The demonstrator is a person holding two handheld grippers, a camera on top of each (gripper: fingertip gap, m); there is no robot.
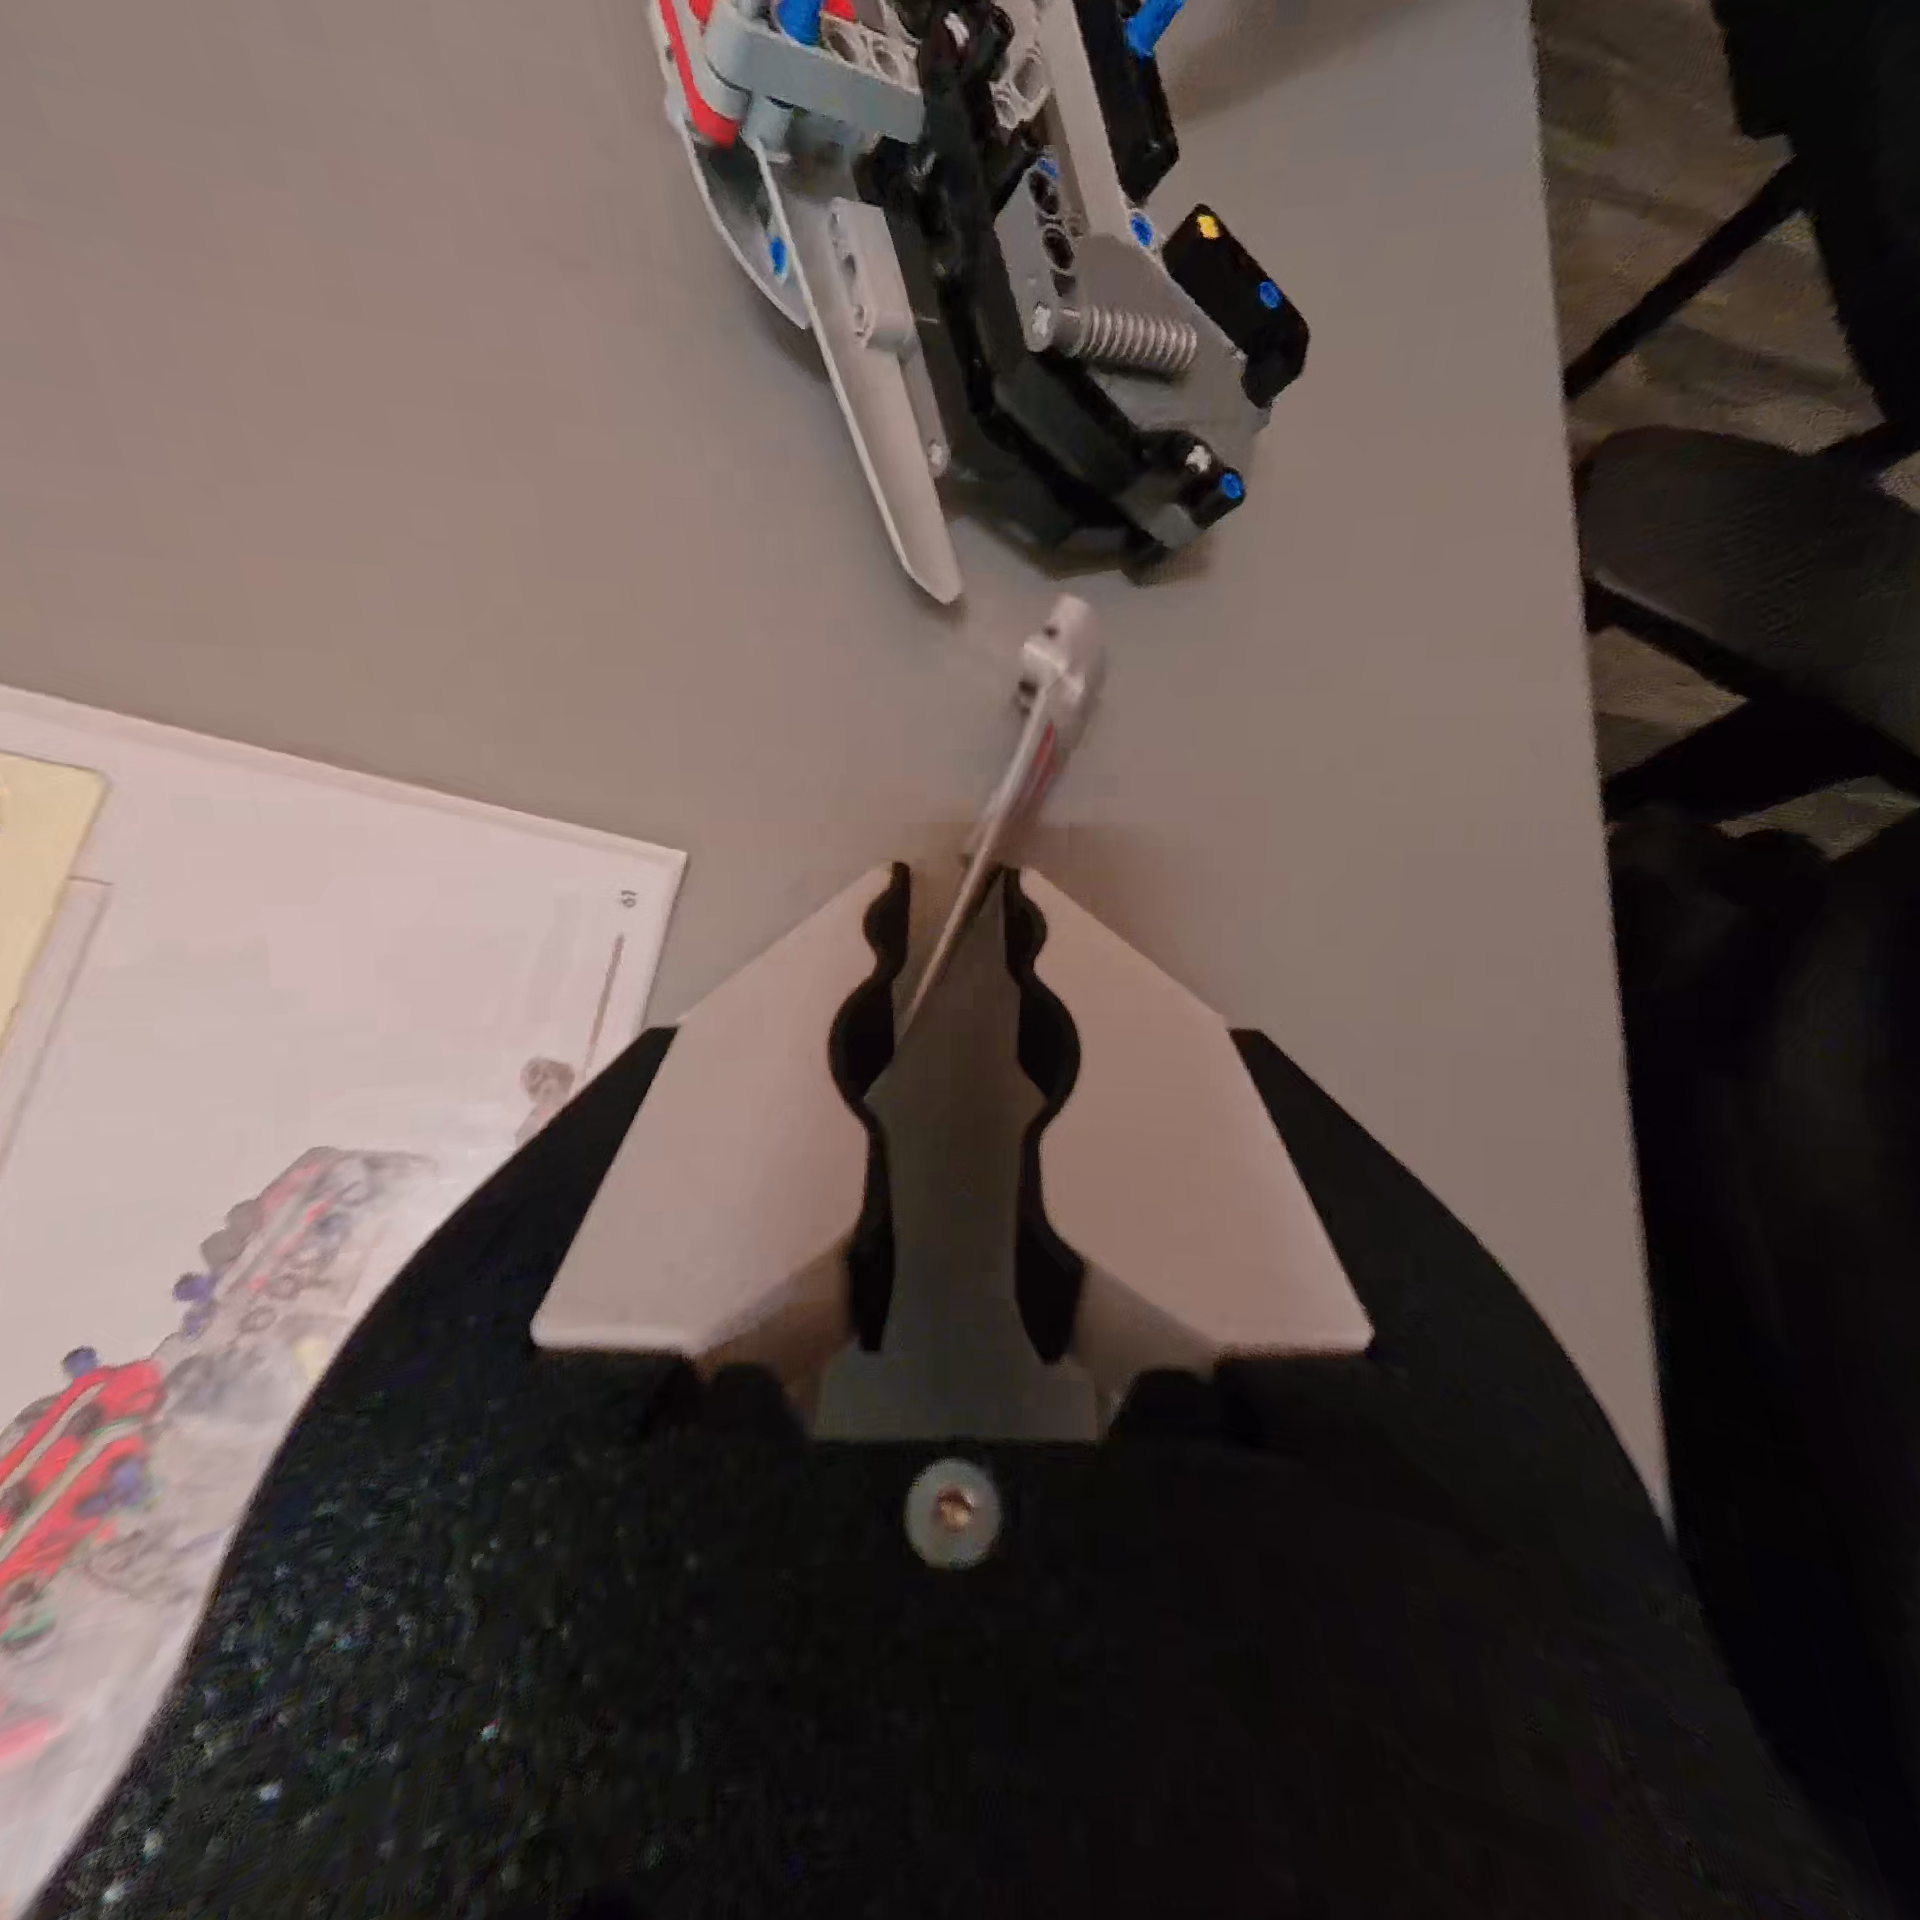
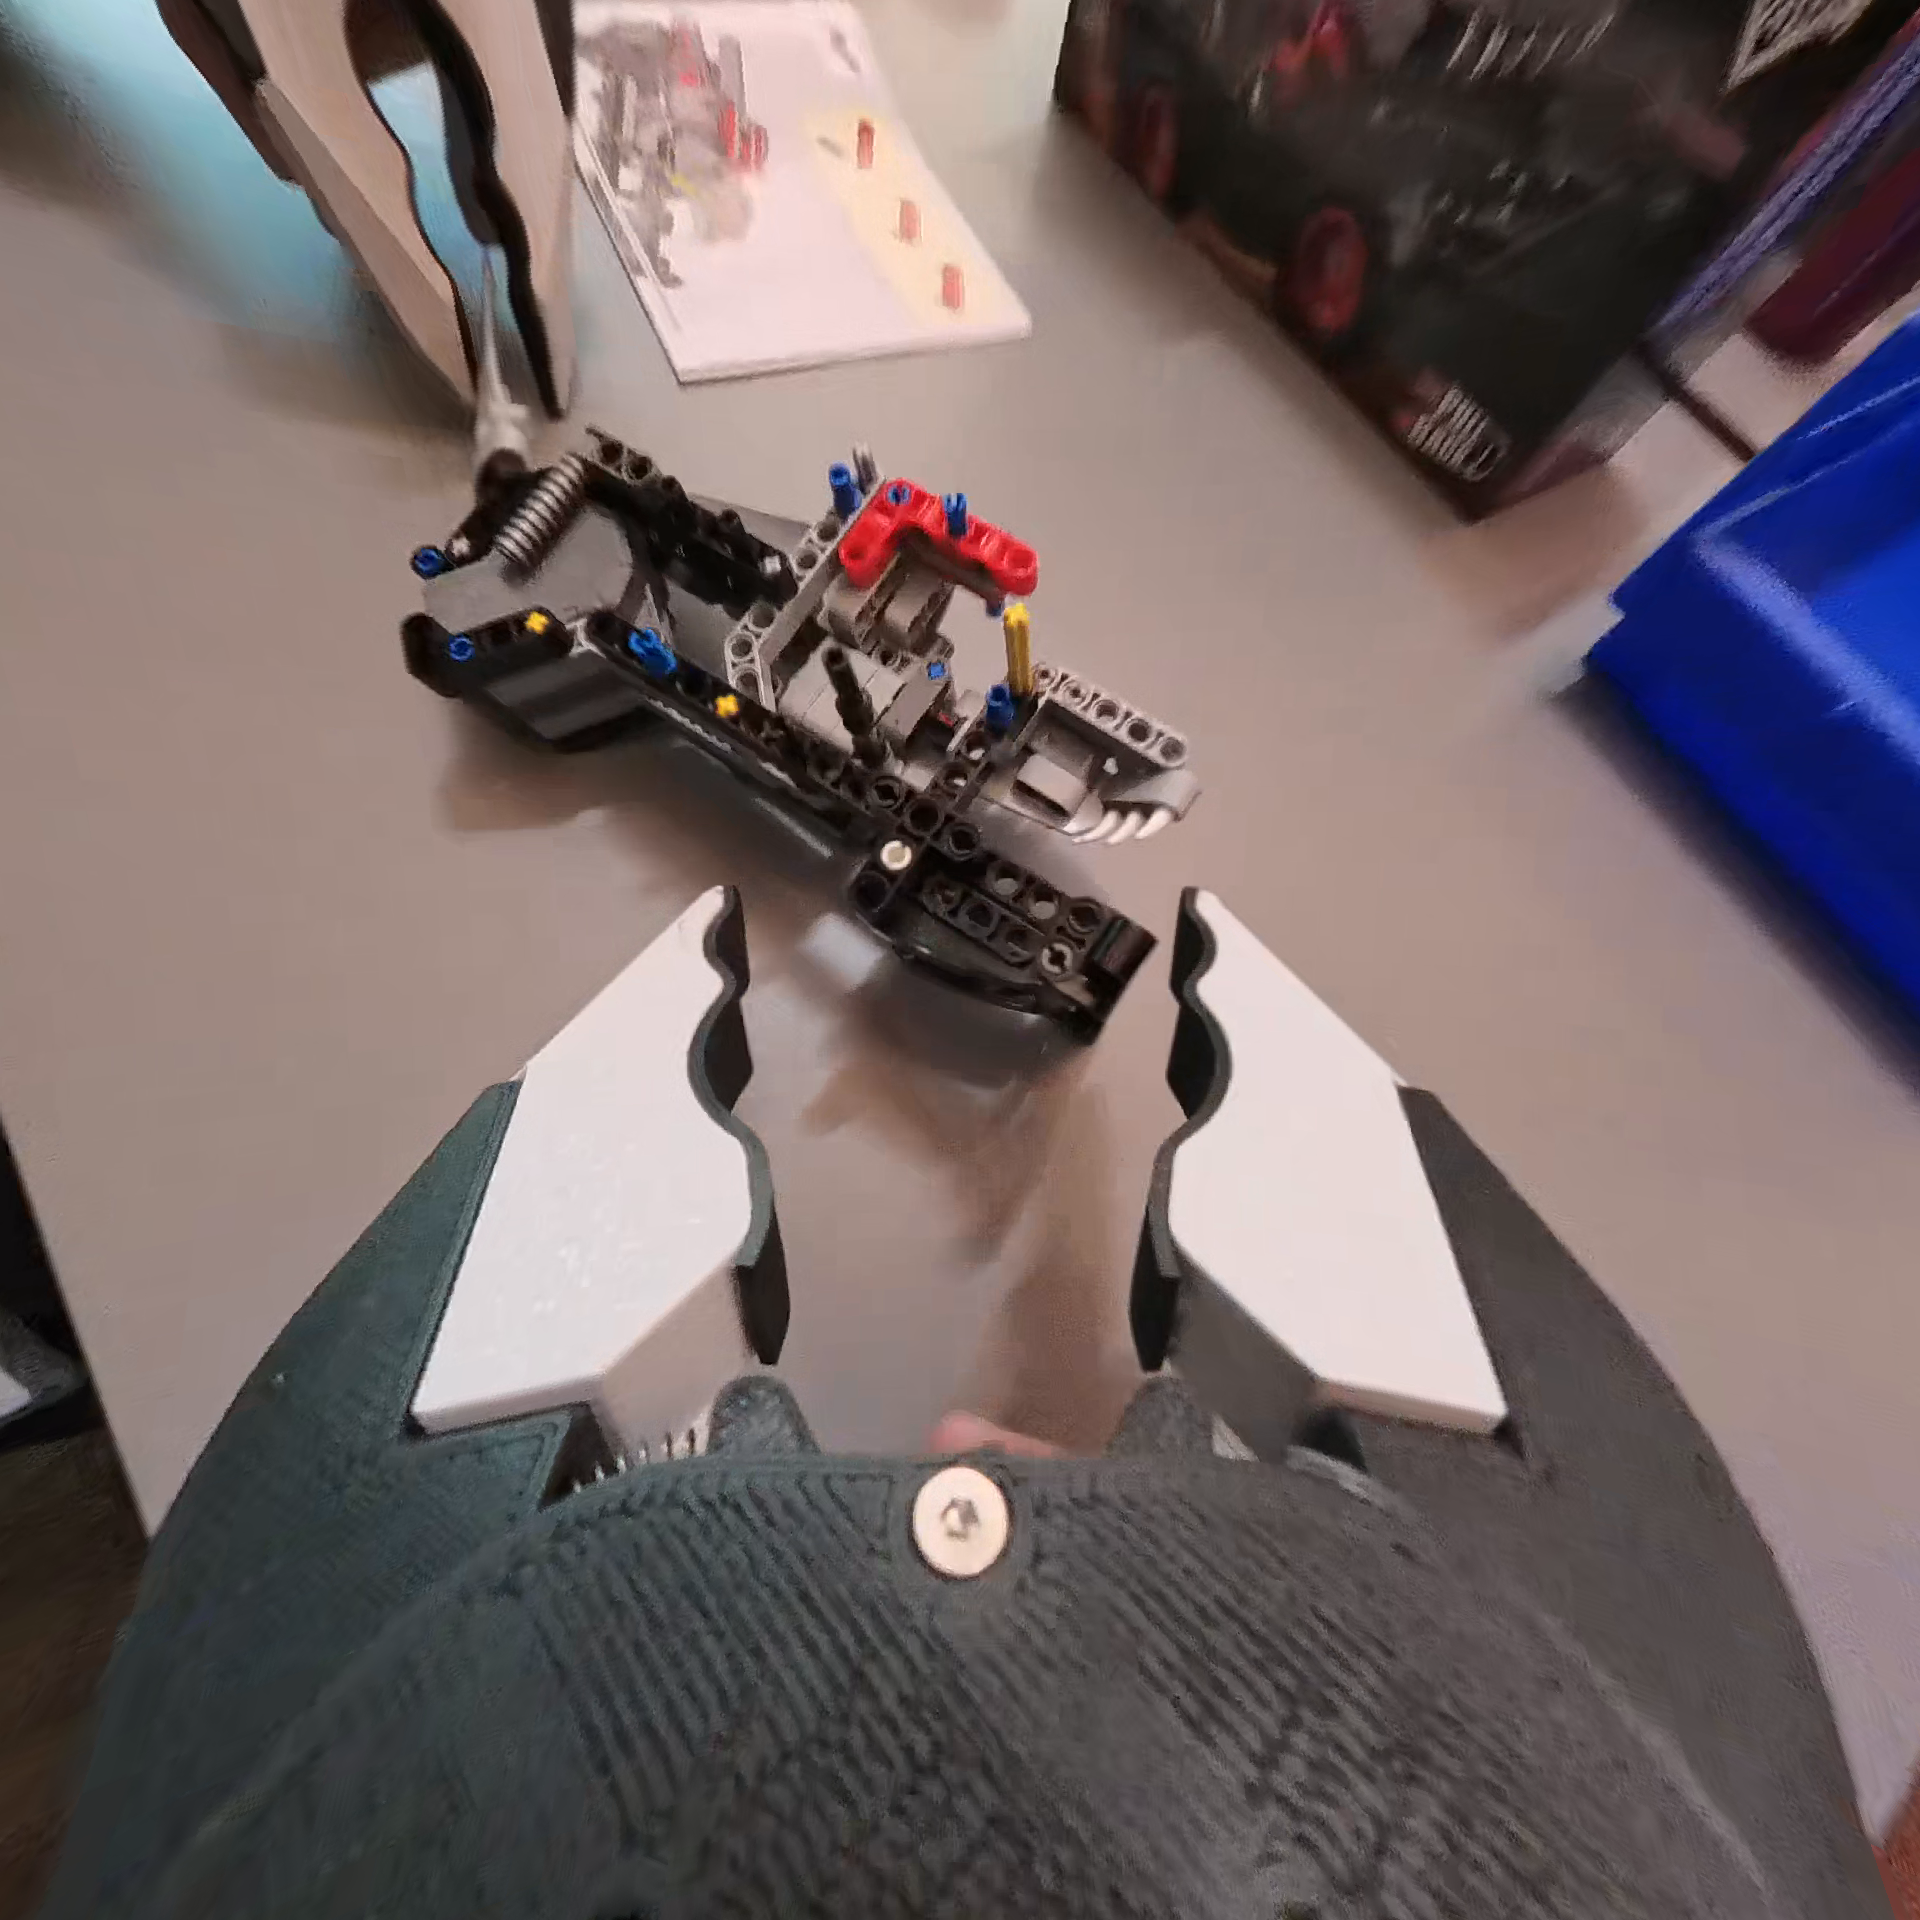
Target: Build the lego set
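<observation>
On the grey table [image 2: 260,935] the half-built lego model [image 2: 790,707] lies, chassis assembled, bodywork largely missing. Left gripper [image 1: 951,883] pinches a thin grey piece [image 1: 1049,675] near it; right gripper [image 2: 956,935] gapes empty.

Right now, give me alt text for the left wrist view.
The left gripper is shut on a thin pale grey lego piece, pointing it toward the partly built lego model on a grey table. An open instruction booklet lies at left.

Office-like room, plain grey desk [image 1: 416,416], black swivel chair base [image 1: 1714,582] on carpet, blue storage bin [image 2: 1766,665]
</observation>
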